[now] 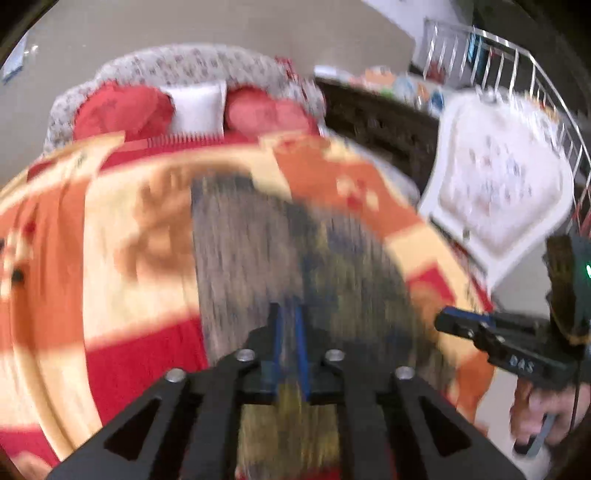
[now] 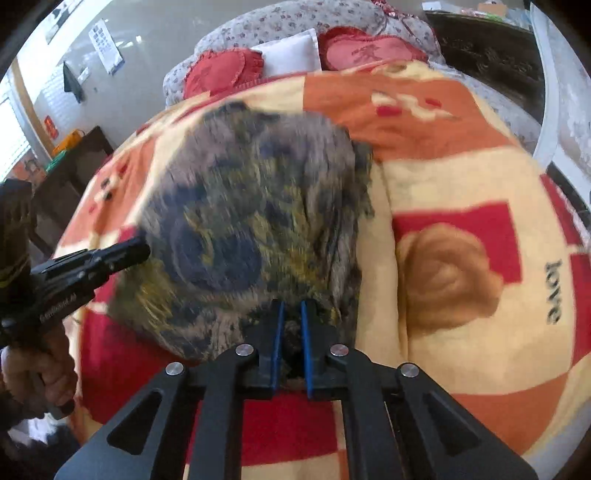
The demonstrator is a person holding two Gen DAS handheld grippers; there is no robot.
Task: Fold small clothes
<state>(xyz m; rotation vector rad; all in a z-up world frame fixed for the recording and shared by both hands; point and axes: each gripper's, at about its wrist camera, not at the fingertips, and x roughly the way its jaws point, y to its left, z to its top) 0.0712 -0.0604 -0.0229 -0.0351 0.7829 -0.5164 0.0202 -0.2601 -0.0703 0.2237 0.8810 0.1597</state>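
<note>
A small grey garment [image 2: 251, 221] with dark blue and olive blotches lies spread on the bed's orange, red and cream blanket [image 2: 461, 177]. My right gripper [image 2: 291, 314] is shut on the garment's near edge. My left gripper [image 1: 290, 317] is shut on the same garment [image 1: 266, 251] at its near edge; this view is motion-blurred. Each gripper shows in the other's view: the left gripper [image 2: 140, 251] at the garment's left edge, the right gripper [image 1: 443, 321] to the right of the garment.
Red heart cushions [image 2: 225, 70] and a white pillow [image 2: 291, 53] lie at the bed's head against a floral headboard [image 2: 295, 18]. A white chair [image 1: 498, 184] and a wire rack [image 1: 517, 74] stand right of the bed. A dark table [image 2: 74, 162] stands on the left.
</note>
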